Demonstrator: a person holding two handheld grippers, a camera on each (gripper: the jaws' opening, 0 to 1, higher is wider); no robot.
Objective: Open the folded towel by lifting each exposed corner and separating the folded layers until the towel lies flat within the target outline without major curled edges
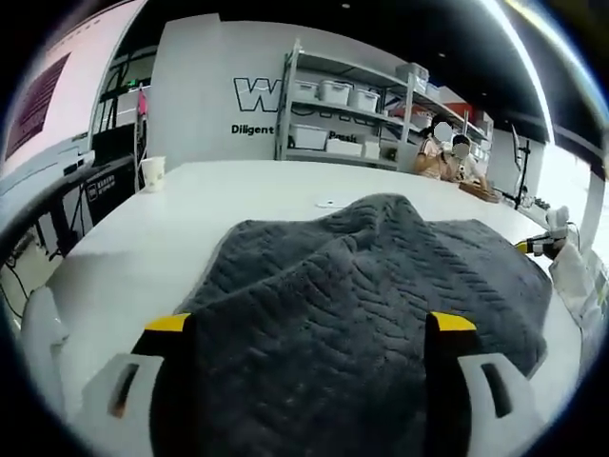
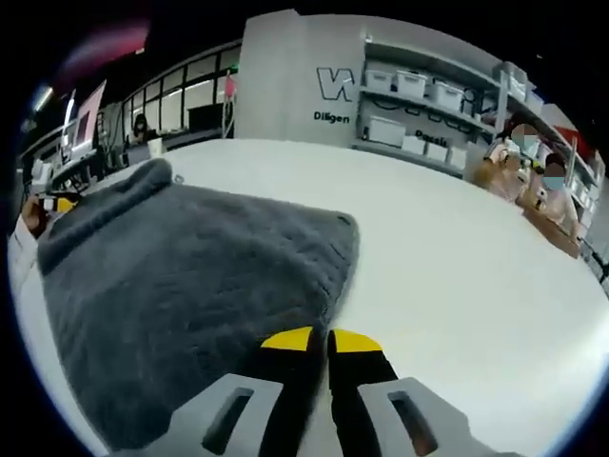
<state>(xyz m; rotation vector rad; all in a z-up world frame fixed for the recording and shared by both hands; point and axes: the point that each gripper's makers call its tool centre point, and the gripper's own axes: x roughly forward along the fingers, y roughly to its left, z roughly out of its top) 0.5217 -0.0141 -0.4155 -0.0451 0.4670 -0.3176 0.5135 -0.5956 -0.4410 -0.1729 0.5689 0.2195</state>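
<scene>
A big white table (image 1: 238,190) ran across the room, seen in both gripper views. On it lay the dark grey towel (image 1: 381,286), spread over much of the near surface but humped and wrinkled, with a raised ridge through its middle in the left gripper view. No outline could be made out under it.

In the left gripper view the left gripper (image 1: 309,328) stood wide apart, both yellow-tipped jaws low over the towel's near edge, cloth running between and past them; I could not tell whether either jaw touched it. At the far right edge of that view the right gripper (image 1: 542,246) sat at the towel's side.

In the right gripper view the right gripper (image 2: 322,340) was nearly closed, only a thin slit between its jaws, sitting right at the towel's (image 2: 181,276) near edge where it met bare table (image 2: 457,257). Whether it pinched cloth was unclear. The towel lay mostly to the left of the jaws, its right corner curling just ahead of them.

Shelves (image 1: 352,114) with white bins stood against the back wall. Two people (image 1: 447,157) sat at the far end. A small white cup (image 1: 152,173) stood on the far left of the table, well apart from the towel.
</scene>
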